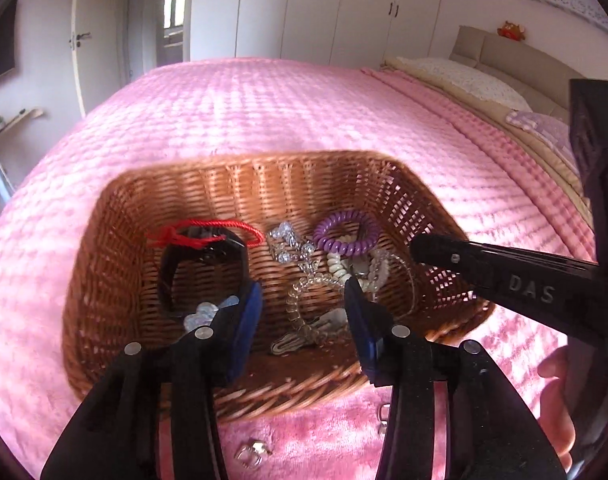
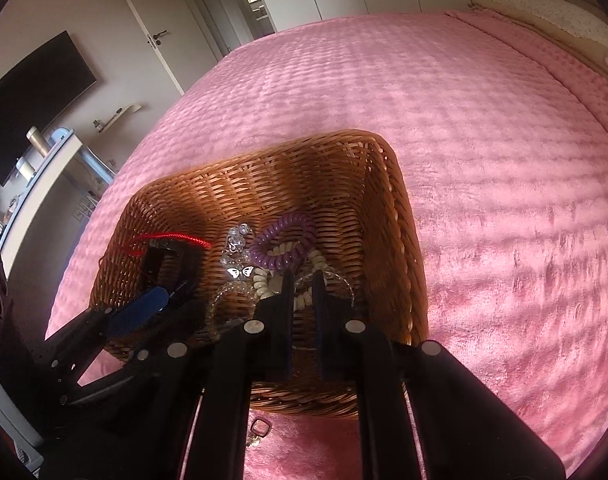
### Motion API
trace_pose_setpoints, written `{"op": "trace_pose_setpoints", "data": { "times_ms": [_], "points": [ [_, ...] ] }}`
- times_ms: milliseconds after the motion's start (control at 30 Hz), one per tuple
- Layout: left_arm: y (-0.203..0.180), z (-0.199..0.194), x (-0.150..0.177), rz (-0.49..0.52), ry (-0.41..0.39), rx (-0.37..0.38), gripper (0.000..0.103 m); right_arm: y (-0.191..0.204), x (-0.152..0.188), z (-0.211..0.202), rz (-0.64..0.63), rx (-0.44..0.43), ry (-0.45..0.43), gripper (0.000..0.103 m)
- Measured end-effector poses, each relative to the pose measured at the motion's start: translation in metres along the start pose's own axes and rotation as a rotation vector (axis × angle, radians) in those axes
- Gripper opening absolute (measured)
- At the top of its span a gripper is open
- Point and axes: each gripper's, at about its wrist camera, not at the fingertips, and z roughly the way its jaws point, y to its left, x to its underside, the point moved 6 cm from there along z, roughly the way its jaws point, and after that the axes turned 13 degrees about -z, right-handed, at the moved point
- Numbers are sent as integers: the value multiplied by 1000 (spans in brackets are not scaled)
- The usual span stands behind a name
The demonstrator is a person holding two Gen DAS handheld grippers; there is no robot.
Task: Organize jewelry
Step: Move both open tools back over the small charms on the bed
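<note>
A brown wicker basket (image 1: 116, 280) (image 2: 399, 240) sits on the pink bedspread. Inside lie a red cord bracelet (image 1: 220, 225) (image 2: 172, 237), a black watch (image 1: 192, 264), a clear crystal bracelet (image 1: 288, 240) (image 2: 236, 240), a purple coil band (image 1: 343, 232) (image 2: 284, 240), a cream coil band (image 1: 339, 268) (image 2: 264, 280) and a butterfly charm (image 2: 240, 272). My left gripper (image 1: 302, 300) is open over the basket, empty. My right gripper (image 2: 302, 280) hangs inside the basket with its jaws a narrow gap apart over the cream coil; I cannot tell if it grips anything.
Small metal pieces (image 1: 252, 452) (image 2: 260, 430) lie on the bedspread (image 1: 264, 112) in front of the basket. Pillows (image 1: 463, 76) are at the far right. A wardrobe (image 1: 304, 8), a door and a wall TV (image 2: 28, 96) stand beyond the bed.
</note>
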Motion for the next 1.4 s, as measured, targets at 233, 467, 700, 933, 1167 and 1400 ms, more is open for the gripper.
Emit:
{"op": "trace_pose_setpoints", "data": {
  "times_ms": [233,467,700,933,1167,1400],
  "points": [
    [10,-50,2,-5,-78,29,51,21,5,-35,-41,15,-70,37],
    [37,-100,9,-52,-122,57,63,58,22,-73,-115,25,-128,40],
    [64,-115,32,-64,-121,54,62,79,53,-79,-145,63,-132,40],
    [79,-75,70,-8,4,79,61,72,98,-40,-130,111,-40,40],
    [73,-41,85,71,96,50,57,72,109,-9,-127,116,20,32],
    [59,-19,86,147,146,43,40,74,109,5,-131,117,63,24]
  ]
}}
